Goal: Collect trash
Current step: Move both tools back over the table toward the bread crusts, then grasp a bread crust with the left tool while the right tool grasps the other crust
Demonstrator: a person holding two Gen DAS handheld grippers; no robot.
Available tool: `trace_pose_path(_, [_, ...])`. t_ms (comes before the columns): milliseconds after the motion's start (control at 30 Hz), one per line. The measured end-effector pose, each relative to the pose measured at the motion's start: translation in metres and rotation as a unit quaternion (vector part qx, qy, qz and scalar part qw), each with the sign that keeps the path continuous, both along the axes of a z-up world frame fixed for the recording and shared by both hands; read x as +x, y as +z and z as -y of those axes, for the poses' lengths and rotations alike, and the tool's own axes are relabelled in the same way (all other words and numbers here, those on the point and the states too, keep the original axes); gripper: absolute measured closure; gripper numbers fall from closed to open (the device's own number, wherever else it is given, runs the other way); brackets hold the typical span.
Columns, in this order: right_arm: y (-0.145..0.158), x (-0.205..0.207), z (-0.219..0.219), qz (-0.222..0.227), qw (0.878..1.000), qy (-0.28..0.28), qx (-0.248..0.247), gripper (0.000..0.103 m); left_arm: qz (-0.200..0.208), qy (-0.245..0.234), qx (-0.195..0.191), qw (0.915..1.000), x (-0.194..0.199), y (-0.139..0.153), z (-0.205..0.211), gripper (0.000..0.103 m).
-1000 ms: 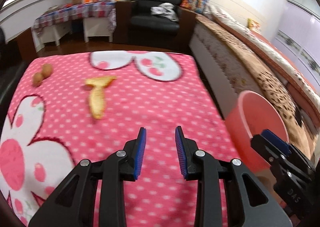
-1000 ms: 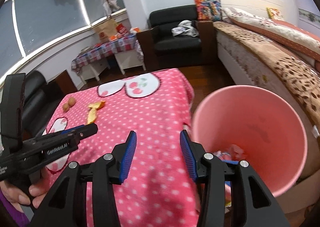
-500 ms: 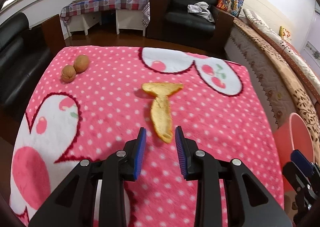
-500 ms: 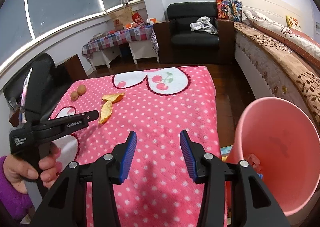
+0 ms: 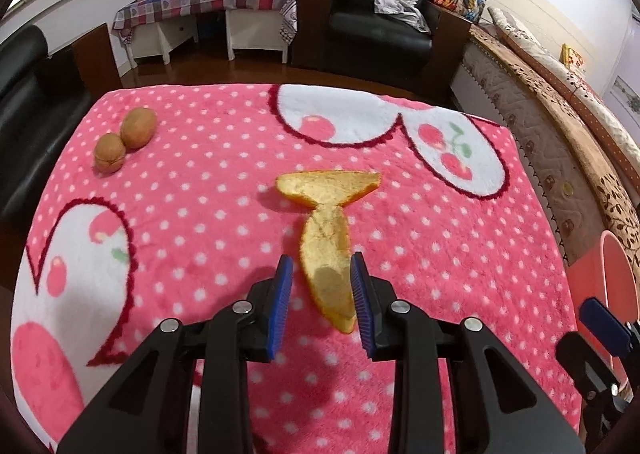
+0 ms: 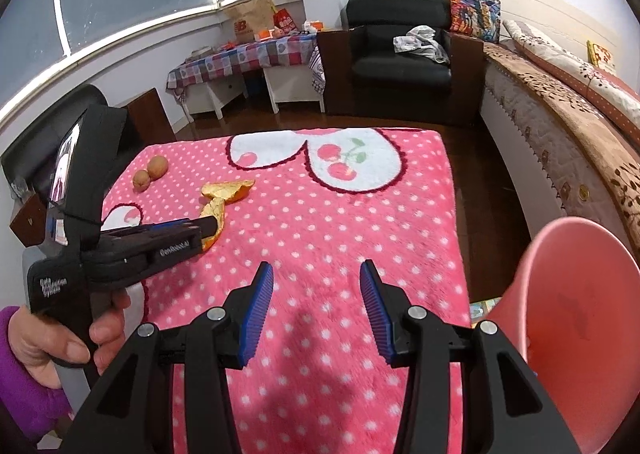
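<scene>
A long orange peel [image 5: 326, 238] lies on the pink dotted blanket [image 5: 200, 214]. My left gripper [image 5: 322, 286] is open, its blue pads on either side of the peel's near end, which lies close to the right pad. In the right wrist view the left gripper [image 6: 206, 228] reaches the peel [image 6: 224, 194] from the left. Two brown walnuts [image 5: 126, 138] lie at the blanket's far left, also seen from the right wrist [image 6: 151, 172]. My right gripper [image 6: 316, 294] is open and empty above the blanket, next to the pink bin [image 6: 580, 318].
The pink bin's rim [image 5: 616, 274] shows at the right edge of the left wrist view. A bed with a brown cover [image 6: 560, 122] runs along the right. A black armchair [image 6: 400, 62] and a cluttered side table [image 6: 248, 54] stand behind the blanket.
My left gripper has swung left from the bin and come forward over the blanket until its pads flank the peel. My right gripper has drawn back and left from the bin's mouth.
</scene>
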State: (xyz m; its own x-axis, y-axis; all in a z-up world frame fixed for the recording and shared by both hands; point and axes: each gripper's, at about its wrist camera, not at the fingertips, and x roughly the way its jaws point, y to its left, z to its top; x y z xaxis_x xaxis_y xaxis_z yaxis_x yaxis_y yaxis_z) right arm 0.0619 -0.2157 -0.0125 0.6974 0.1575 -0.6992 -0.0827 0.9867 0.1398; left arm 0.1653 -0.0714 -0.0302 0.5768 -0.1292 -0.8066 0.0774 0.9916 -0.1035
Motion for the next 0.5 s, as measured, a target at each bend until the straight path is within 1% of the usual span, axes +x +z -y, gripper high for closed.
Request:
trace_pose_path(33, [-0.001, 0.003, -0.002, 0.0, 1.0, 0.002, -0.002, 0.059, 0.001, -0.003, 0.001, 1.0, 0.0, -0.001, 0.002, 0.073])
trace_pose_path(100, [-0.002, 0.011, -0.005, -0.003, 1.0, 0.006, -0.003, 0.059, 0.007, -0.013, 0.009, 0.9998, 0.001, -0.001, 0.008, 0.081])
trace_pose_path(133, [-0.003, 0.013, -0.006, -0.004, 1.0, 0.007, -0.003, 0.059, 0.009, -0.016, 0.013, 0.9997, 0.001, -0.002, 0.009, 0.088])
trace_pose_path(167, [-0.004, 0.017, -0.008, -0.006, 1.0, 0.008, -0.001, 0.059, 0.012, -0.022, 0.019, 0.9995, 0.001, -0.003, 0.011, 0.099])
trace_pose_path(300, [-0.007, 0.03, -0.013, -0.015, 1.0, 0.014, 0.006, 0.059, 0.007, -0.025, 0.012, 0.9996, 0.002, -0.006, 0.009, 0.1])
trace_pose_path(500, [-0.011, 0.053, -0.032, -0.022, 0.999, 0.035, 0.018, 0.058, 0.002, 0.002, -0.028, 0.9996, -0.006, 0.0, -0.024, 0.101])
